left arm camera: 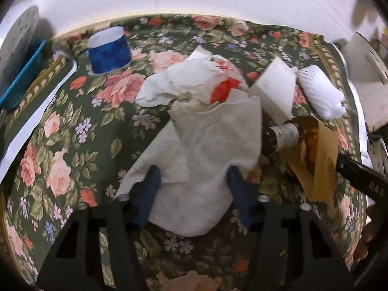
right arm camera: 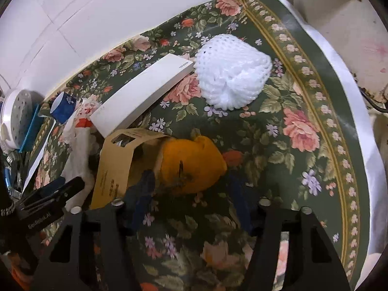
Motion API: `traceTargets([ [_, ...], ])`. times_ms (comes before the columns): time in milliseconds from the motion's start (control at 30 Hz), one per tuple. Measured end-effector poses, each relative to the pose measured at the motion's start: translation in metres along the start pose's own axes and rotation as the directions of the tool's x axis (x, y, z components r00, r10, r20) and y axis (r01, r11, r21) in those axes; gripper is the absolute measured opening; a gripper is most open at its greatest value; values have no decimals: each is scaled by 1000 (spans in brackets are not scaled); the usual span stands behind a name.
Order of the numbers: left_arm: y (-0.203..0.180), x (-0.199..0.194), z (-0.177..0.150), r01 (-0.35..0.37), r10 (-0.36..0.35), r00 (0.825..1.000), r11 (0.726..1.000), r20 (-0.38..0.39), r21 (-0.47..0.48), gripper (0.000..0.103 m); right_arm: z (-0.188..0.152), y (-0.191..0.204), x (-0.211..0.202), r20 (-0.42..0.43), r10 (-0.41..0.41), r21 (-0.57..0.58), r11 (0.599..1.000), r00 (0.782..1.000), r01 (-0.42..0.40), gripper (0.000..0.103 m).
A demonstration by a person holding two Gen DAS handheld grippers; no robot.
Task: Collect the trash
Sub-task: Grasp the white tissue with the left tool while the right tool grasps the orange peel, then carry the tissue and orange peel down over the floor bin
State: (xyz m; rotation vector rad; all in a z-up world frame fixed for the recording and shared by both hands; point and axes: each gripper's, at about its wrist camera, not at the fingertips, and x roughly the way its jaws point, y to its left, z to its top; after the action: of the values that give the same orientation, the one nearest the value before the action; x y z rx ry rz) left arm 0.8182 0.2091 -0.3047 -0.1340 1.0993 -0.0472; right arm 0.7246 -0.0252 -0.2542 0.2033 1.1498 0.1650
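Left gripper (left arm camera: pixel 194 181) sits over a crumpled white paper towel (left arm camera: pixel 203 150) on the floral tablecloth (left arm camera: pixel 72 126); both blue fingers (left arm camera: pixel 148 189) bracket the towel's near end and look to be touching its edges, but I can't tell if they're actually clamping it. Right gripper (right arm camera: pixel 191 184) straddles a piece of orange peel (right arm camera: pixel 191 165); left finger touches the peel's near-left edge, right finger stands just beside it, gap visible, so jaws not closed on it. Peel lies partly on a brown cardboard sleeve (right arm camera: pixel 114 167). Beyond the towel: a white wrapper with red print (left arm camera: pixel 194 80), touching the towel's far end. A small dark bottle with a white label (left arm camera: pixel 283 135) lies just right of the towel, against the cardboard. A flat white box (right arm camera: pixel 143 94) and a white foam net (right arm camera: pixel 230 77) sit further back, touching each other. A blue cup (left arm camera: pixel 109 51) stands upright, well apart at far left, near a blue basket (left arm camera: pixel 21 80).
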Motion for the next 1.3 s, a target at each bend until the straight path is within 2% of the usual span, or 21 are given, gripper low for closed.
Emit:
traceTargets([
  [67, -3, 0, -2, -8, 7, 1000, 1000, 9, 25, 34, 1, 1, 4, 3, 20, -3, 1000, 1000, -20, 44],
  [100, -5, -1, -4, 0, 0, 1000, 999, 9, 36, 30, 1, 0, 4, 4, 35, -1, 999, 999, -35, 39],
  [167, -7, -2, -8, 34, -35, 999, 999, 1, 37, 11, 0, -2, 6, -10, 80, 3, 997, 997, -80, 31],
  [333, -6, -7, -18, 95, -96, 995, 995, -27, -34, 6, -8, -6, -4, 8, 77, 4, 997, 997, -77, 21],
  [433, -11, -17, -26, 83, -85, 996, 995, -26, -52, 6, -16, -14, -17, 21, 73, 0, 997, 997, -73, 19],
  [567, -24, -41, -34, 68, -68, 998, 996, 9, -56, 6, -22, -29, -38, 43, 92, -8, 996, 995, -91, 18],
  [733, -49, -82, -41, 41, -33, 995, 996, 94, -78, 6, -27, -41, -78, 91, 136, -51, 990, 987, -132, 18],
  [900, -74, -133, -52, 27, 3, 978, 990, 208, -140, 6, -32, -47, -123, 142, 186, -131, 977, 972, -168, 18],
  [1033, -98, -180, -69, 1, 46, 953, 988, 300, -156, 6, -38, -52, -157, 169, 250, -204, 955, 953, -214, 18],
  [1167, -111, -217, -87, 13, 46, 937, 986, 348, -166, 6, -51, -57, -187, 192, 284, -261, 937, 939, -230, 18],
  [1300, -119, -252, -110, -12, 70, 917, 989, 394, -148, 6, -68, -56, -211, 218, 295, -298, 928, 930, -224, 18],
])
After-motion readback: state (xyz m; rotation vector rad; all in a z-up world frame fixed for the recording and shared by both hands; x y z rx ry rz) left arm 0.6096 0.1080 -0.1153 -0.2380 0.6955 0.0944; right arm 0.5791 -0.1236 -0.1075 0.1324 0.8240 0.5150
